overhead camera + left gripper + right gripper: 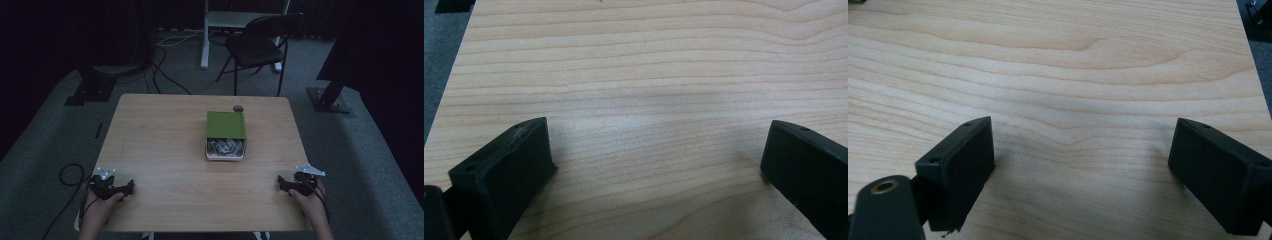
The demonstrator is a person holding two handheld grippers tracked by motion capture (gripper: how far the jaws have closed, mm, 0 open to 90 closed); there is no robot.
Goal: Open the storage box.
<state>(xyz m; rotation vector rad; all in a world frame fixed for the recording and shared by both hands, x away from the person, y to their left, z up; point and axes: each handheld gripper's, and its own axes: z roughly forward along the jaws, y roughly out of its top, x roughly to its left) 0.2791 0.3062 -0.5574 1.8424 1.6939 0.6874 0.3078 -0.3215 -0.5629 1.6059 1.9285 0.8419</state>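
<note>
A green box lies at the middle of the wooden table, toward the far side. Its lid is slid back, and a white tray of several grey metal pieces sticks out at the near end. A small dark round thing rests just behind the box. My left gripper sits in a hand at the near left edge, open over bare wood. At the near right edge my right gripper is also held in a hand, jaws wide apart with nothing between them.
Beyond the table stands a black folding chair beside a white desk leg. Black stand bases sit on the carpet at the far left and far right. Cables trail across the floor.
</note>
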